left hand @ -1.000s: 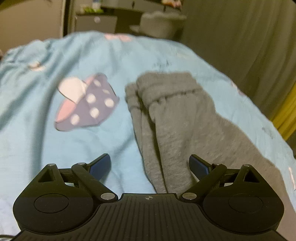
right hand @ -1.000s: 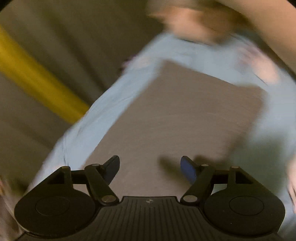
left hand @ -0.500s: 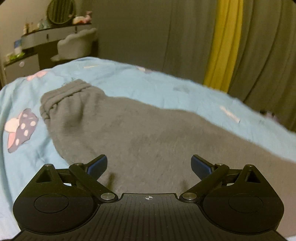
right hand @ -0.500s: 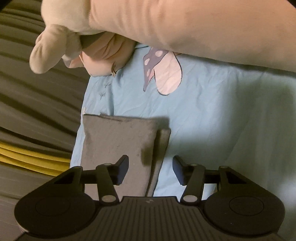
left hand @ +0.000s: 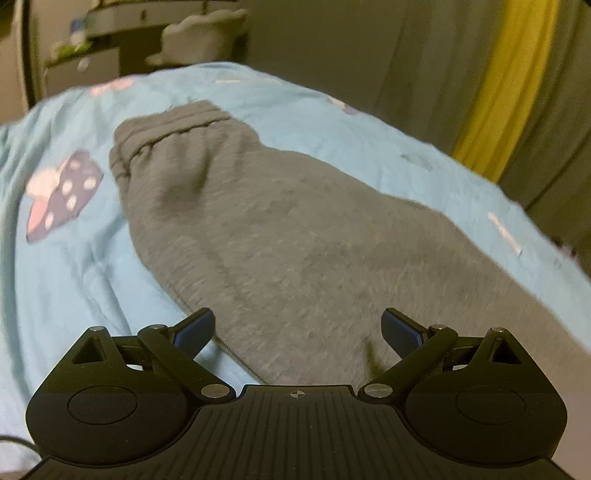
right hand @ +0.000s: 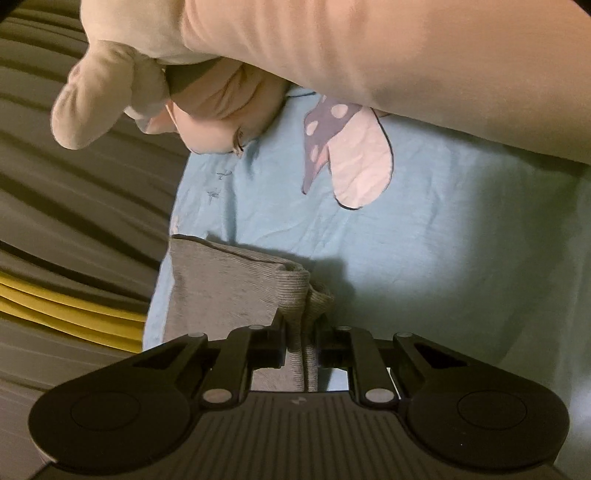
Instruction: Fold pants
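Observation:
Grey sweatpants (left hand: 295,236) lie flat on a light blue bedsheet (left hand: 74,277), waistband at the far left in the left wrist view. My left gripper (left hand: 298,330) is open and empty, just above the pants' near edge. In the right wrist view my right gripper (right hand: 300,341) is shut on the ribbed leg cuff of the pants (right hand: 229,288), which bunches up between the fingers near the bed's left edge.
The sheet (right hand: 443,277) carries a polka-dot bow print (left hand: 59,192), also in the right wrist view (right hand: 343,147). A person's arm and gloved hand (right hand: 332,55) cross above. Grey and yellow curtains (left hand: 509,85) hang beside the bed. A dresser and chair (left hand: 199,33) stand beyond.
My right gripper has closed on the leg cuff, which now puckers between the fingers. The left gripper has shifted slightly over the pants and stays open.

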Motion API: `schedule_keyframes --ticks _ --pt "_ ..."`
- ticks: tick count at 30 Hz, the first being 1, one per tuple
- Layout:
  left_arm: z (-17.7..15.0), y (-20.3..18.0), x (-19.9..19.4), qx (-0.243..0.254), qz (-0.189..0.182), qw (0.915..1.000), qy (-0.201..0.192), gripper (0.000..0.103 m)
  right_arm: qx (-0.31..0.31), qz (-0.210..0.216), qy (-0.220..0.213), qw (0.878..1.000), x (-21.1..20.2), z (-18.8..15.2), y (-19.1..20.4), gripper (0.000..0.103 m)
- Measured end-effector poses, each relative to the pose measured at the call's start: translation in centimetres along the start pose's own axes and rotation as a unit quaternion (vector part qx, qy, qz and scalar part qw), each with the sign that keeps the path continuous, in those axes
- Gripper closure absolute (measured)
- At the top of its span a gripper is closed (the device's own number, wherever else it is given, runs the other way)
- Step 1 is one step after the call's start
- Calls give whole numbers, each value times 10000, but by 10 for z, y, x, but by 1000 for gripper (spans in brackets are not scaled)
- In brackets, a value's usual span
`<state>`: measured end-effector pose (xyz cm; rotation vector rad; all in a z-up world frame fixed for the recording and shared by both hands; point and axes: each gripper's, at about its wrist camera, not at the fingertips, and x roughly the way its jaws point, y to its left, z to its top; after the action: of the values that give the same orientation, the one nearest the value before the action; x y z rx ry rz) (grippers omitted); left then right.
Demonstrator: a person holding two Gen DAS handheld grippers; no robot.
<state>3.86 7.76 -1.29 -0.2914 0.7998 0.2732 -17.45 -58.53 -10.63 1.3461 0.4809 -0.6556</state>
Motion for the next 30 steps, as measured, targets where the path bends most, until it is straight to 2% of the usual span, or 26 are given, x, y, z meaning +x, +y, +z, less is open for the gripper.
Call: schedule_keyframes --ticks 3,13,18,20,22,24,25,26,27,28,30 --pt "-2 -9 2 257 102 9996 32 3 230 160 43 9996 3 1 -6 86" --pt "-2 -12 5 317 189 9993 102 3 -194 -73 4 9998 1 -1 6 89" --pt "-3 -11 6 313 173 9993 111 3 -191 -155 -78 9997 1 -3 9 91" --pt "-3 -11 6 307 172 9993 115 3 -401 -313 -134 9986 1 -4 18 91" --pt "-3 -11 6 310 172 9993 113 3 -911 -547 -264 9940 -3 -9 37 92" --pt "-3 -11 6 315 174 9993 118 3 -1714 -676 -539 9814 -12 -19 69 92" --pt "-3 -10 6 316 175 9993 121 3 -2131 -698 -681 9721 -16 -26 87 93" --pt "-3 -10 6 314 176 9993 120 3 -2679 -665 -856 9573 -22 -38 110 93" --pt "-3 -10 6 317 174 9993 119 3 -3193 -574 -1022 9404 -29 -53 132 93" --pt "-3 -10 6 317 173 9993 118 3 -3764 -370 -1169 9183 -37 -72 156 93" --pt "-3 -10 6 317 176 9993 120 3 -4907 312 -1175 8628 -52 -126 201 93"
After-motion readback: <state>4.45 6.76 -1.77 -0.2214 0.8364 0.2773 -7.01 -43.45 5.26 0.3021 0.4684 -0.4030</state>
